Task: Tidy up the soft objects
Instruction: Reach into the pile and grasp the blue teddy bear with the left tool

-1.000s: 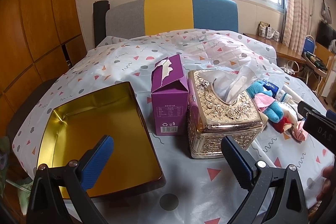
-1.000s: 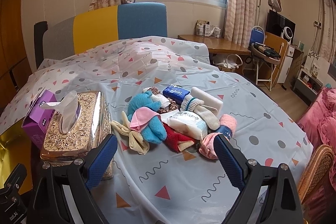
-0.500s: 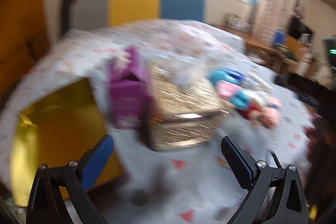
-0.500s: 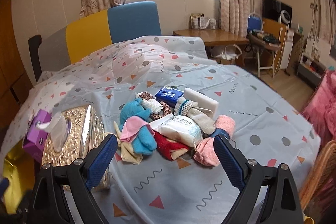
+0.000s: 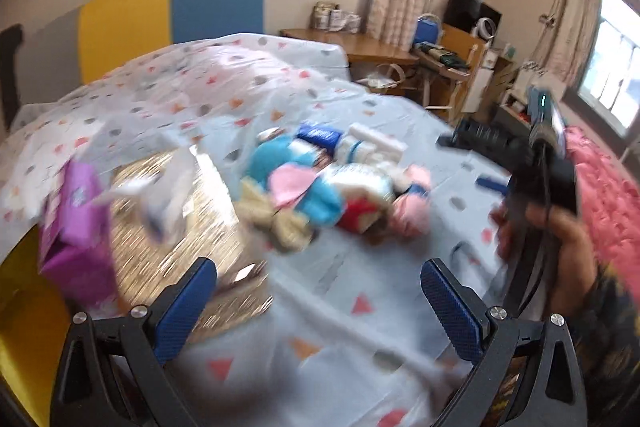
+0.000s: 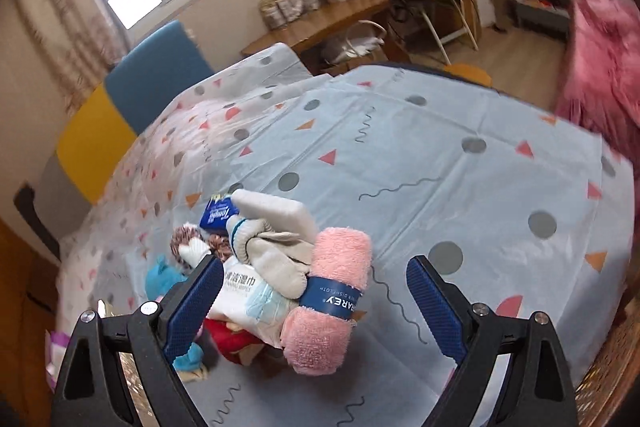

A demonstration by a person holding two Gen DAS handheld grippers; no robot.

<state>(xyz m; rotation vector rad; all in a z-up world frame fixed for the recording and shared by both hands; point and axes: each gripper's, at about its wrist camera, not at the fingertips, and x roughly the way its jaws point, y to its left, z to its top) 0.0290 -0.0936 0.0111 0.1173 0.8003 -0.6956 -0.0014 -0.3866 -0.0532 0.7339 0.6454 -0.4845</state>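
Now hovered over the pile of soft things on the tablecloth (image 6: 440, 147), right gripper (image 6: 316, 291) spread wide above pink rolled towel (image 6: 328, 299), nothing held; left gripper (image 5: 318, 295) likewise agape, empty; needed lowering astride towel, then squeezing

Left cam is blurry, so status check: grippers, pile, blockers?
Both grippers open, empty: left, right. Right above rolled pink towel at the pile's near edge. Nothing between its fingers and the towel.
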